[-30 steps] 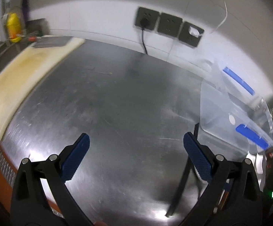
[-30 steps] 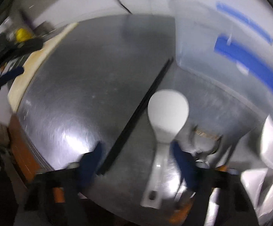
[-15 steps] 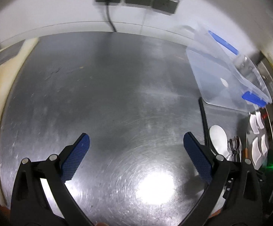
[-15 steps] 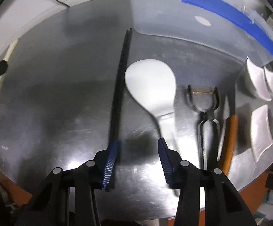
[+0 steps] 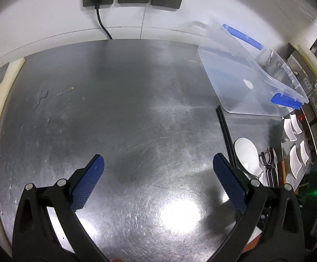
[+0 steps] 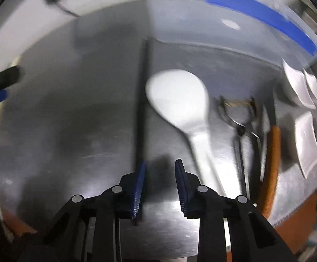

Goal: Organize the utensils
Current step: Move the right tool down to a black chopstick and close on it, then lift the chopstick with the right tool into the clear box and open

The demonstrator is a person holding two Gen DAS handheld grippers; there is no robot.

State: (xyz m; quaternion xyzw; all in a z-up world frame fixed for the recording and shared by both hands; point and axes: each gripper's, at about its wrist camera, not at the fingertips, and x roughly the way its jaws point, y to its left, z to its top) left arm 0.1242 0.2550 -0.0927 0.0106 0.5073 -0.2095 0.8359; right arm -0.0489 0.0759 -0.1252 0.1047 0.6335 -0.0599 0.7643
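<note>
Right wrist view motion-blurred throughout. Black chopsticks [image 6: 141, 109]: near end hidden behind right gripper [image 6: 160, 170] left pad; contact with pad not determinable. White rice paddle [image 6: 180, 102]: handle end lost in glare. Peeler [image 6: 238, 113], knife with brown handle [image 6: 271, 152]: detail smeared. Left wrist view: same utensils tiny at right, partly hidden behind left gripper [image 5: 158, 163] right finger. Clear storage box [image 5: 245, 74]: far rim indistinct.

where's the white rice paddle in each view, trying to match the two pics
Left wrist view: the white plastic rice paddle lies at the right edge, just right of the black chopsticks.
Right wrist view: it lies centre-right, handle running down towards the camera, chopsticks on its left.
Shared landmark: the clear plastic storage bin with blue handles, beyond the paddle in both.
</note>
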